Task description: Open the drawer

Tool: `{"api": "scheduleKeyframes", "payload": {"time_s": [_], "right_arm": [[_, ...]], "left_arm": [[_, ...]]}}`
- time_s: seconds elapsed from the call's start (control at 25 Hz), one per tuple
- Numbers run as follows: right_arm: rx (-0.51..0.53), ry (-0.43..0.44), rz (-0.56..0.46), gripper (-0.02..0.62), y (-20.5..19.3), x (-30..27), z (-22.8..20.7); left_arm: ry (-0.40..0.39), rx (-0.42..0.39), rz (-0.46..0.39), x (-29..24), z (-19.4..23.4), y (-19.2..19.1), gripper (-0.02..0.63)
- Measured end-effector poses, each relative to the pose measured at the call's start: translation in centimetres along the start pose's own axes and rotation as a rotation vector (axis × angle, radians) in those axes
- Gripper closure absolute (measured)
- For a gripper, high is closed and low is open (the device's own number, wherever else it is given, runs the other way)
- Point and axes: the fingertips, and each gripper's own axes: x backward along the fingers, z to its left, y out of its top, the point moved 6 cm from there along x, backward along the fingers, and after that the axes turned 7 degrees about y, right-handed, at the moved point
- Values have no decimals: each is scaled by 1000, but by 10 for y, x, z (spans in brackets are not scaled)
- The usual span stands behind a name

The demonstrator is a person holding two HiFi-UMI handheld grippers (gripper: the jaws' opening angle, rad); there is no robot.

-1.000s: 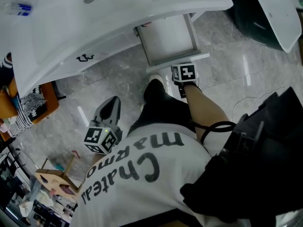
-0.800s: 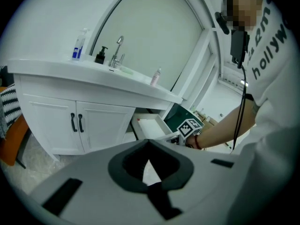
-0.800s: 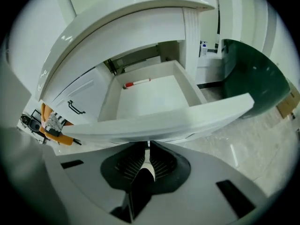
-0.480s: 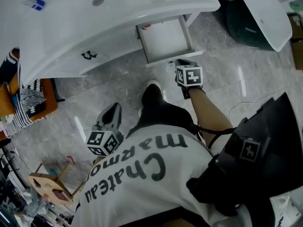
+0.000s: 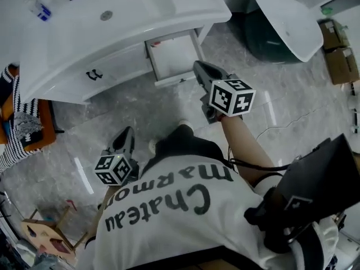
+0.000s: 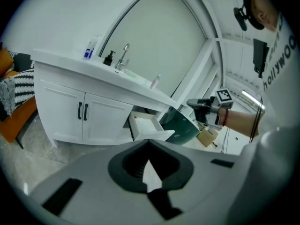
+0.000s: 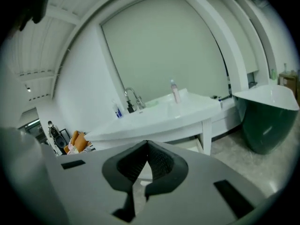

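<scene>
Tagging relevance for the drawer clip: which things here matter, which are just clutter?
Job: drawer, pulled out; white vanity; right gripper, jaws just closed on nothing; left gripper, shut, empty.
Clutter: green tub; cardboard boxes; striped cloth; blue-labelled bottle.

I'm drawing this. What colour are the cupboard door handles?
The white cupboard has black handles; left gripper view shows best.

The drawer point(image 5: 171, 56) hides its rear under the vanity point(image 5: 67, 44); left of the vanity, an orange seat point(image 5: 45, 129) is cut off by the edge.
</scene>
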Motion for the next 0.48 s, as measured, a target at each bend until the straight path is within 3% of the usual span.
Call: {"api": "scheduleKeyframes", "payload": {"time_s": [0.12,0.28,0.48], "right_arm": [[89,46,-73,584,39,29,11],[169,90,-121,584,75,53,7],[210,100,-110,584,85,84,-27]], "left_arm": [[1,37,-52,-1,-22,31,608],[-19,37,-183,4,-57,75,608],[3,64,-334,-5,-98,101,609]]}}
